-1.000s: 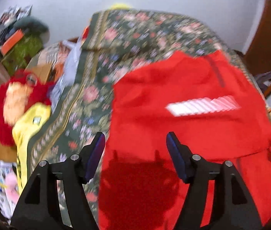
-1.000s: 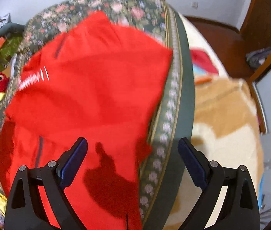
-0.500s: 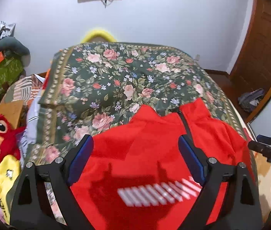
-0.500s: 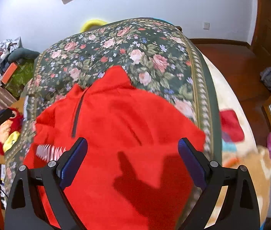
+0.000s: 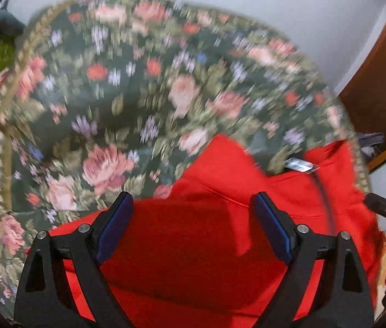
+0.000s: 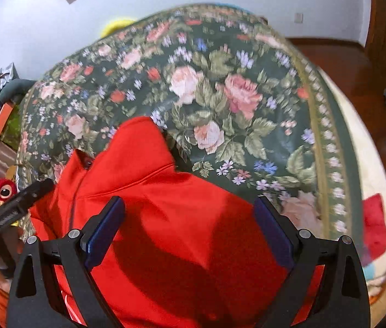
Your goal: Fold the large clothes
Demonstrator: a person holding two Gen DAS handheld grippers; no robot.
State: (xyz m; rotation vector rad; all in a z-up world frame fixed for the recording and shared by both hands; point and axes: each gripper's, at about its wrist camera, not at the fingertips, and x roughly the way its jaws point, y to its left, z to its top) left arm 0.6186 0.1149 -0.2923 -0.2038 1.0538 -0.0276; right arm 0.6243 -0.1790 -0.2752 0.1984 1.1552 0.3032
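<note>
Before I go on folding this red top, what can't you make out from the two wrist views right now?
- Left wrist view: floral bedspread smeared by motion blur.
- Both views: red top lower part cut off by the bottom edge and covered by the gripper bodies.
- Left wrist view: white tag at the collar too small to read.

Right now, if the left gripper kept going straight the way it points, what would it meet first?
Most likely the red top on the floral bedspread. The left gripper stands open and empty above that cloth, though depth is unclear.
</note>
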